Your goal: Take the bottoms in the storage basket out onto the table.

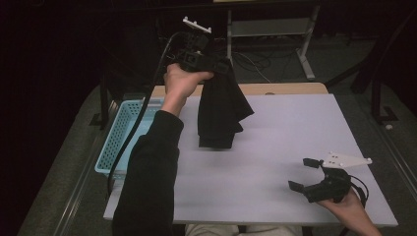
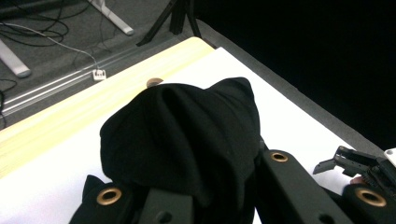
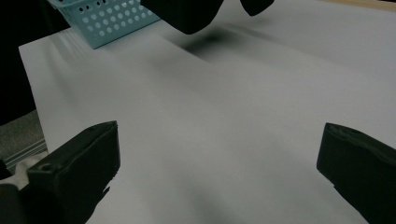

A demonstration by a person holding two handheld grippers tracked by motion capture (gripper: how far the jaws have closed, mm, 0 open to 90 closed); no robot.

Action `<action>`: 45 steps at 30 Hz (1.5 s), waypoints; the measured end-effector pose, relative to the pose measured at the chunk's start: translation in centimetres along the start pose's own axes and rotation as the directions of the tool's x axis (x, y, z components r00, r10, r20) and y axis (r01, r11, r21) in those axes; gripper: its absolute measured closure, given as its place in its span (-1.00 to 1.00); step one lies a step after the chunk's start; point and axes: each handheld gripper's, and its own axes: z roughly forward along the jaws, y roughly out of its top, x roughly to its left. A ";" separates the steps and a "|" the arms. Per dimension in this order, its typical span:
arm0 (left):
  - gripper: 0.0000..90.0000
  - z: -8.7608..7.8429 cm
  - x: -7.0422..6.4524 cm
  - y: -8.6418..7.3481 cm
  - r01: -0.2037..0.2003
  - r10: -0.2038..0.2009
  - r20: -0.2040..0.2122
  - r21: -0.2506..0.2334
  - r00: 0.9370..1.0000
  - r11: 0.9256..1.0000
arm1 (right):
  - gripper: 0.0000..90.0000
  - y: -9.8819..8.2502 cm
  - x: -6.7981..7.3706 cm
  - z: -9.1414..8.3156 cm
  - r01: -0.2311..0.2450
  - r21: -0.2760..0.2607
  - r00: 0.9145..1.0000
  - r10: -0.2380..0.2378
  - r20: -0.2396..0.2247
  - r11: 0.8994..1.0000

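Left gripper (image 1: 216, 63): raised above the far part of the table, jaws clamped on the top of the black cloth (image 1: 220, 105).
Black cloth: hangs folded from those jaws, its lower edge just over the white table (image 1: 275, 196), right of the blue basket (image 1: 114, 140); in the left gripper view it bunches over both jaws.
Right gripper (image 1: 306, 173): low at the near right corner of the table, jaws spread wide with bare tabletop between them.

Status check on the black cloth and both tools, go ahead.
Left tool shut on black cloth, raised over white table. Right tool open, low near table edge. Blue basket at left, nothing under the cloth.
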 end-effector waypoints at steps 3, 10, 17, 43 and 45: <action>0.78 0.6 -0.1 -0.1 0.000 0.000 0.007 0.006 1.000 1.000 | -1.00 0.0 0.0 0.0 0.000 0.001 1.000 0.000 -0.001 1.000; 0.78 1.8 -0.2 -0.6 -0.005 0.004 0.020 0.028 1.000 1.000 | -1.00 0.0 0.0 0.1 0.001 0.004 1.000 -0.001 -0.003 1.000; 0.78 3.5 -0.2 -1.4 -0.007 0.004 0.034 0.070 0.999 0.998 | -1.00 0.0 0.0 0.1 0.001 0.005 1.000 -0.001 -0.004 1.000; 0.78 8.6 -0.5 -4.5 -0.020 0.005 0.096 0.156 0.995 0.988 | -1.00 0.0 0.1 0.2 0.007 0.010 1.000 -0.007 -0.006 1.000; 0.78 8.9 -0.5 -4.8 -0.018 0.002 0.100 0.158 0.995 0.987 | -1.00 0.0 0.1 0.1 0.007 0.011 1.000 -0.007 -0.008 1.000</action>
